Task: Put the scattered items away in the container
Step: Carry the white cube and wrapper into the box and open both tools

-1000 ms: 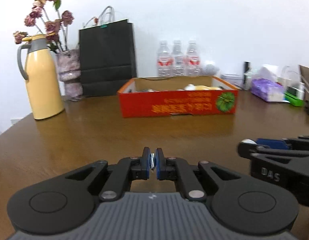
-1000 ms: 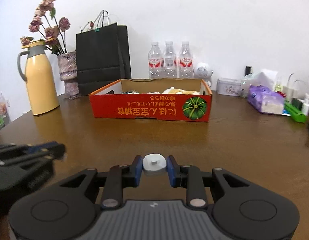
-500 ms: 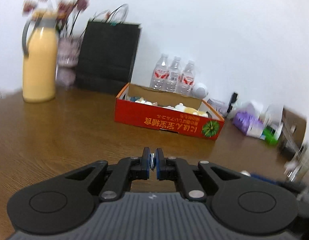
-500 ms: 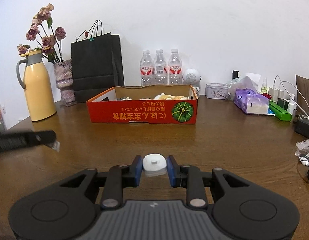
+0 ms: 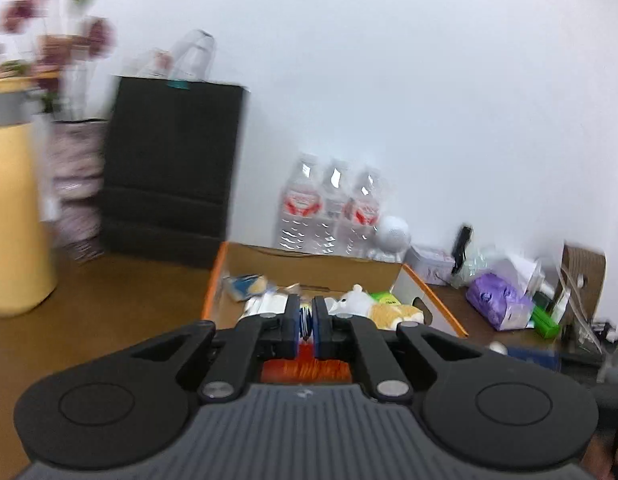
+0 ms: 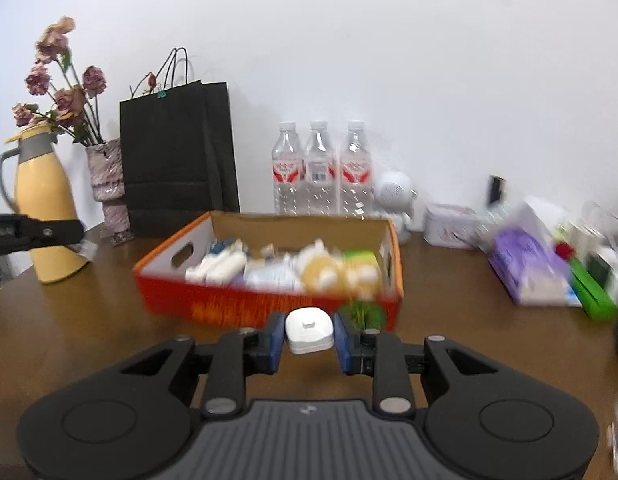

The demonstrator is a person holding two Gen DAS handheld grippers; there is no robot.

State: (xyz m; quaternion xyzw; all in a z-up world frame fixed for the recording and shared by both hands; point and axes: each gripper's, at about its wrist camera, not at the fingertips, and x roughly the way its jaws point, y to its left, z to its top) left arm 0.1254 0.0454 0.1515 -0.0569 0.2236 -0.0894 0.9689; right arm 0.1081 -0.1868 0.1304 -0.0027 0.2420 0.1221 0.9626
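An orange-red cardboard box (image 6: 173, 288) with several small items inside stands on the brown table; it also shows in the left wrist view (image 5: 433, 304). My left gripper (image 5: 305, 324) is shut on a thin small packet (image 5: 305, 322) and is raised over the box's near wall. My right gripper (image 6: 309, 332) is shut on a white rounded plastic piece (image 6: 309, 329) and hovers just in front of the box. The left gripper's fingers (image 6: 49, 232) show at the left edge of the right wrist view, with the packet at their tip.
A yellow jug (image 6: 45, 216), a vase of dried flowers (image 6: 107, 184), a black paper bag (image 6: 177, 160) and three water bottles (image 6: 321, 172) stand behind the box. Purple tissue packs (image 6: 529, 268) and clutter lie at the right.
Both grippers have moved forward toward the box and risen. The left gripper now looks down into the box. Both grips are unchanged.
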